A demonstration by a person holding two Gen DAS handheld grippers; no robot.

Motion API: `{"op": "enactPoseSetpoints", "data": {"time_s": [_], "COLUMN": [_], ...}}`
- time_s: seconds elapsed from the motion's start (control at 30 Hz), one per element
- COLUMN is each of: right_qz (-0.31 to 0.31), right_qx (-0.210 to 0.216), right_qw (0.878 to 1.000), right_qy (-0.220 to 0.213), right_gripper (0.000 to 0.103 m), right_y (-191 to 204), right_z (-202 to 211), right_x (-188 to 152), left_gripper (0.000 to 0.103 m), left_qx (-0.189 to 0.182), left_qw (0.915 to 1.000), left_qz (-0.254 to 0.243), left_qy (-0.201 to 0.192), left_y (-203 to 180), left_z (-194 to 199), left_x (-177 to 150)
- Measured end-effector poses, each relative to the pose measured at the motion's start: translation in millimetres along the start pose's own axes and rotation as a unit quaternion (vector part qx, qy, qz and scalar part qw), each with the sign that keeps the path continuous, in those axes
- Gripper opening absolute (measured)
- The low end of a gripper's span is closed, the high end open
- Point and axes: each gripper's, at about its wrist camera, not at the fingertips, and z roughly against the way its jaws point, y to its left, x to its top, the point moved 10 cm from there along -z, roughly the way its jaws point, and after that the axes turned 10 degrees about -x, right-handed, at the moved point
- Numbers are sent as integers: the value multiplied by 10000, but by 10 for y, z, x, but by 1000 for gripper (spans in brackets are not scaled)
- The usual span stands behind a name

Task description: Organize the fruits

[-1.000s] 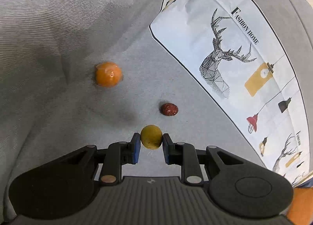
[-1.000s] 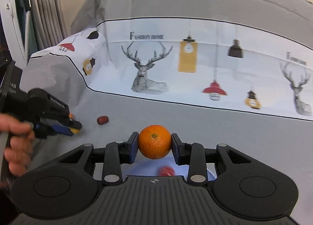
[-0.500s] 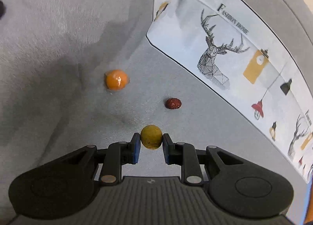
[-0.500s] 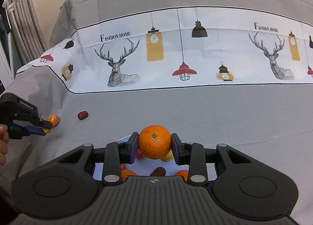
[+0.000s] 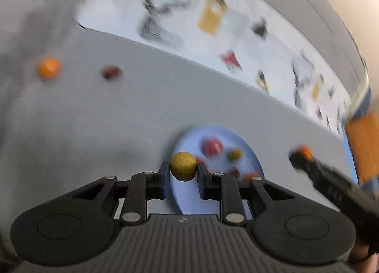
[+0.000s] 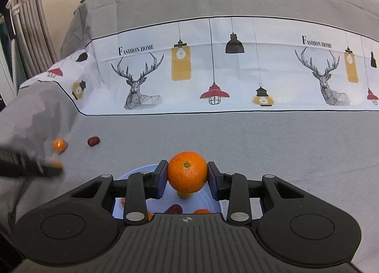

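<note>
My left gripper (image 5: 183, 166) is shut on a small yellow fruit (image 5: 183, 166) and hangs over the near left rim of a light blue plate (image 5: 251, 154) that holds several fruits. My right gripper (image 6: 187, 175) is shut on an orange (image 6: 187, 173) above the same blue plate (image 6: 135, 172). In the right wrist view the left gripper (image 6: 53, 168) shows blurred at the left edge. A small orange fruit (image 5: 48, 67) (image 6: 59, 145) and a dark red date (image 5: 111, 71) (image 6: 93, 141) lie on the grey cloth, left of the plate.
A grey cloth (image 6: 272, 149) covers the table, with a white printed band of deer and lamps (image 6: 213, 71) across the far side. Grey pipes (image 6: 26, 24) stand at the far left. An orange and blue sleeve (image 5: 362, 149) shows at the right of the left wrist view.
The left gripper has swung right with the yellow fruit, from over the loose fruits to the plate's edge, rolling as it went. The right gripper with the orange has come over the plate.
</note>
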Motion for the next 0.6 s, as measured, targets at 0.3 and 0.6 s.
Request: {"op": "enactPoseSetpoints", "data": {"time_s": [0.3,0.6], "right_qz": [486,727], "right_qx": [-25,85], "right_qw": [9983,9948], "right_qy": [318,708], "right_gripper": [37,37], "right_y": [115,162], "right_z": [-112,-169], "right_x": [-156,-362], "left_gripper": [26,26], "left_qx": [-387,-143], "left_qw": [9907,9828], "left_qz": [-1097,-1626], "left_qy": [707,862], "left_y": [-415,-456], "left_z": [-468,-601], "left_x": [-275,-396]}}
